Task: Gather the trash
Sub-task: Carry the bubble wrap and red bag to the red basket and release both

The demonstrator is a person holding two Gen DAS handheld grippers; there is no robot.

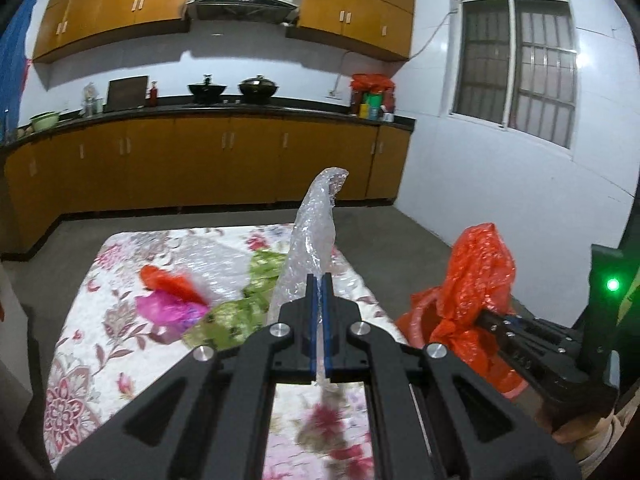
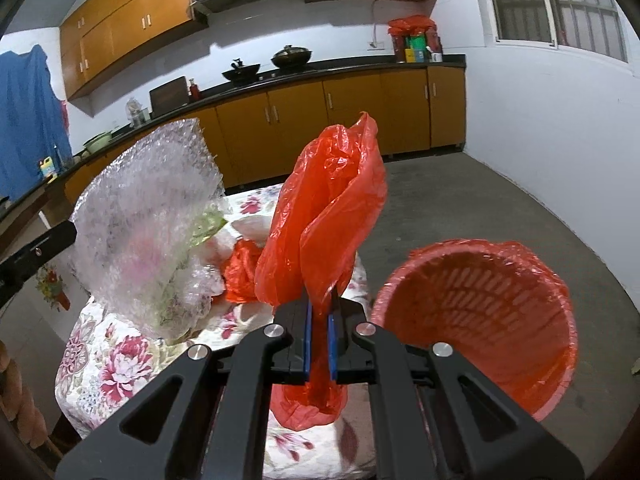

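Left gripper clamped tight on a sheet of clear bubble wrap, blue pads nearly together, the wrap standing up from the jaws and a thin tail hanging out behind them. In the right wrist view the same bubble wrap reads as a broad crinkled sheet held above the worktop's left part, with the left gripper's black body at the frame's left edge.

Right gripper closed on a red plastic bag, the bag bunched between the blue pads, ballooning upward and drooping below the jaws. From the left wrist view the red plastic bag sits just right of the worktop, with the right gripper reaching in from the lower right.

Red slatted trash basket just right of the right gripper, lined with red plastic, mouth tilted toward the camera, standing on the grey floor beside the worktop.

Worktop covered in a floral cloth. Left on it: a pink bag, a smaller red bag scrap, green wrapper, more clear film; these look blurred.

Far back: orange cabinets, dark counter with two black woks, range hood, barred window.
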